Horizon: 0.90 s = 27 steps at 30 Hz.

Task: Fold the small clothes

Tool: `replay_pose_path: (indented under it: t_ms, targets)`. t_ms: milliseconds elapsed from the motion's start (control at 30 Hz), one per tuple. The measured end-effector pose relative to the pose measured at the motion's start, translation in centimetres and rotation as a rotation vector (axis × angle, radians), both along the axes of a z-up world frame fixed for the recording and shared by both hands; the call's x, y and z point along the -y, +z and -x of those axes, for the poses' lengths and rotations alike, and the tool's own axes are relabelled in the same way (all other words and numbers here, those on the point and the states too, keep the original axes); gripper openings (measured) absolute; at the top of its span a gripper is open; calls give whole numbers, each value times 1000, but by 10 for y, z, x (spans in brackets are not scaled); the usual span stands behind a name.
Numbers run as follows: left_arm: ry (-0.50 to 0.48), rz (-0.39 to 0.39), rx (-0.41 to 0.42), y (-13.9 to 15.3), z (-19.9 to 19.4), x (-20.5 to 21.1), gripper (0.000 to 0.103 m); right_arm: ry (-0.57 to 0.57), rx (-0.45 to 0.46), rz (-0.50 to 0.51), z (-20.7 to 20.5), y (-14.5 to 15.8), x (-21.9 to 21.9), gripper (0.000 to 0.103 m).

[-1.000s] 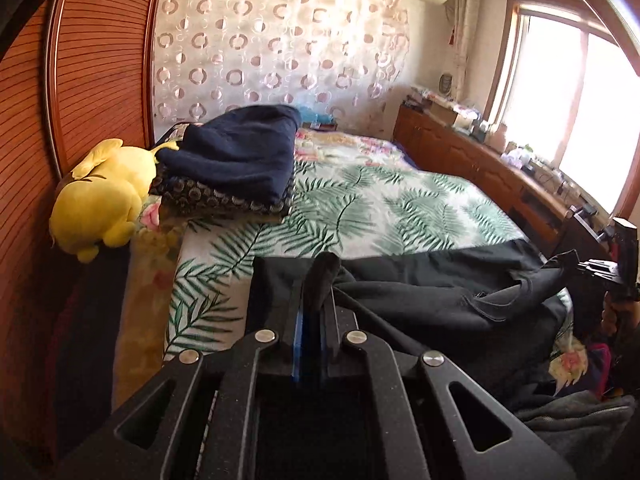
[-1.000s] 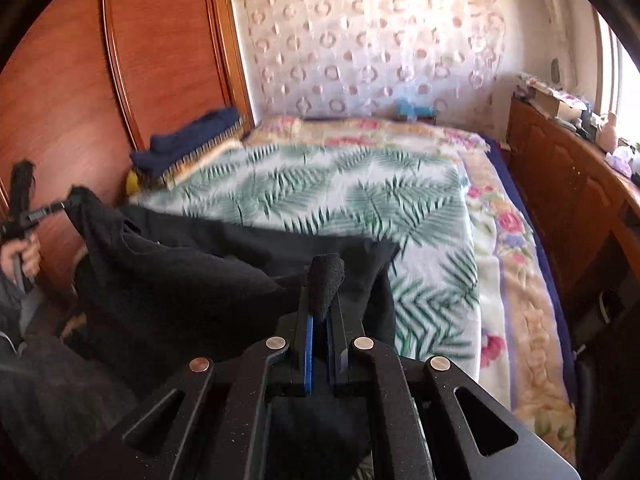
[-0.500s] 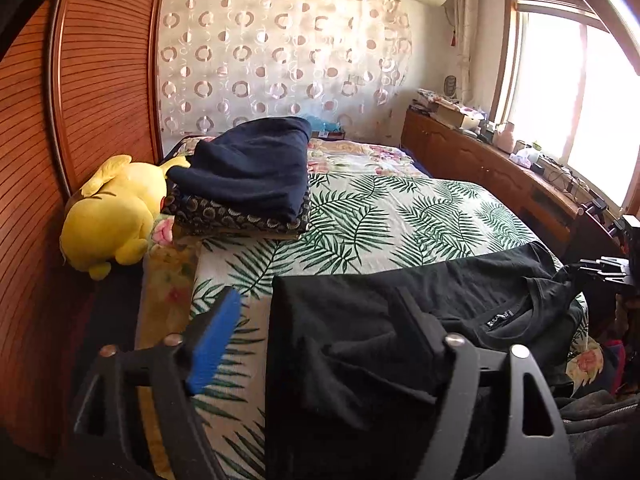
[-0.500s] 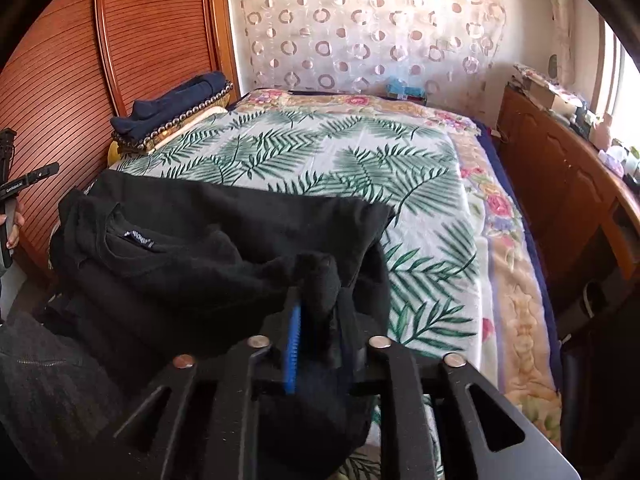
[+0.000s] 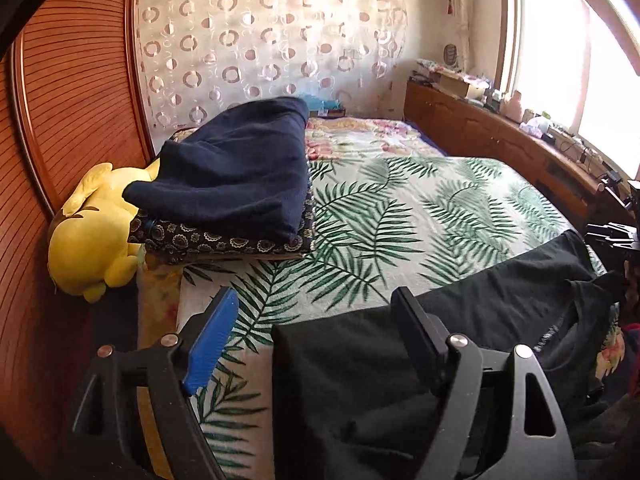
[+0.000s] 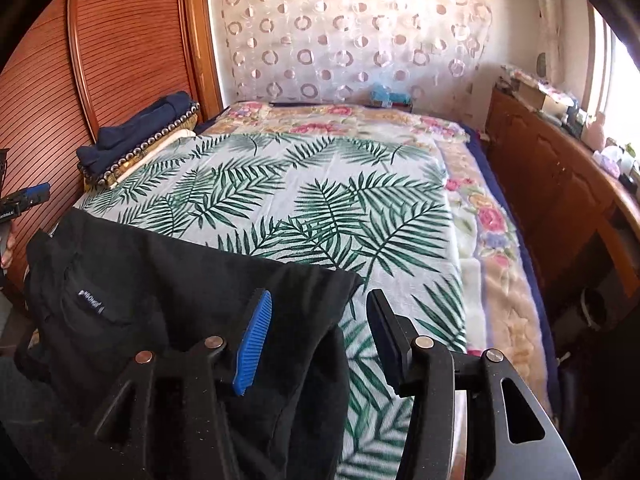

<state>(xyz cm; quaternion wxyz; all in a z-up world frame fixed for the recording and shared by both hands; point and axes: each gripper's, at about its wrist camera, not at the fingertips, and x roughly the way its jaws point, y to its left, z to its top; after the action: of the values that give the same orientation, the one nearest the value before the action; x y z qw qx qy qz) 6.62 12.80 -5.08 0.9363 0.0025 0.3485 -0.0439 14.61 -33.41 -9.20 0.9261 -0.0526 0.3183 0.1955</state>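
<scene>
The black shirt [image 6: 168, 280] lies flat on the bed [image 6: 320, 184] at its near edge, toward 6 o'clock. Both the left gripper [image 5: 316, 332] and the right gripper [image 6: 320, 332] have just been opening and stand apart, clamping nothing. Folded clothes [image 5: 236, 172] are stacked at 10 o'clock.

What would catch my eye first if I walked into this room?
Probably the black T-shirt spread over the near edge of the palm-leaf bedspread, with both open claws just above it. Next, the yellow plush toy against the wooden headboard, beside a folded navy garment.
</scene>
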Motion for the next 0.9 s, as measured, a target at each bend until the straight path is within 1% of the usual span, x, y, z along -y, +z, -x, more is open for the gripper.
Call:
replay_pose_path:
  t_ms: [33,100,233,300,333,400,433,500,533,633,900]
  targets:
    - [-1,-5,-9,-3,-5,0,79,-4,-9,6,-7,-3,-2,48]
    - [-5,-8,-30,-10,-12,-1,79,-6,-26,7,-15,-7,-5,46]
    - [-11,1,-107,-29,-23,-7,79,-9,-56,0,-27,-11,-6,46]
    - [-8,-3,-136,-38,-24,-9,79,-13,-65,17,-29,-13,-8,46]
    - [-7,-2,-149,-40,-24,-10,79,-10,-66,31,-29,-13,-9,49]
    - [-7,4,-169,-45,-24,-13,73,-8,-77,48,-32,-13,-8,50]
    - [-18,25,-178,-48,-22,-15,70,-7,-86,49,-34,-12,-8,51]
    - [-25,59,-192,-51,-22,-18,66,-6,-94,51,-40,-16,-6,53]
    - [-24,63,-200,-53,-22,-20,63,-8,-91,48,-42,-16,-5,55]
    - [-25,72,-206,-55,-21,-21,63,-11,-88,38,-45,-16,-2,57]
    - [-27,57,-206,-56,-19,-17,63,-11,-70,43,-45,-21,-3,60]
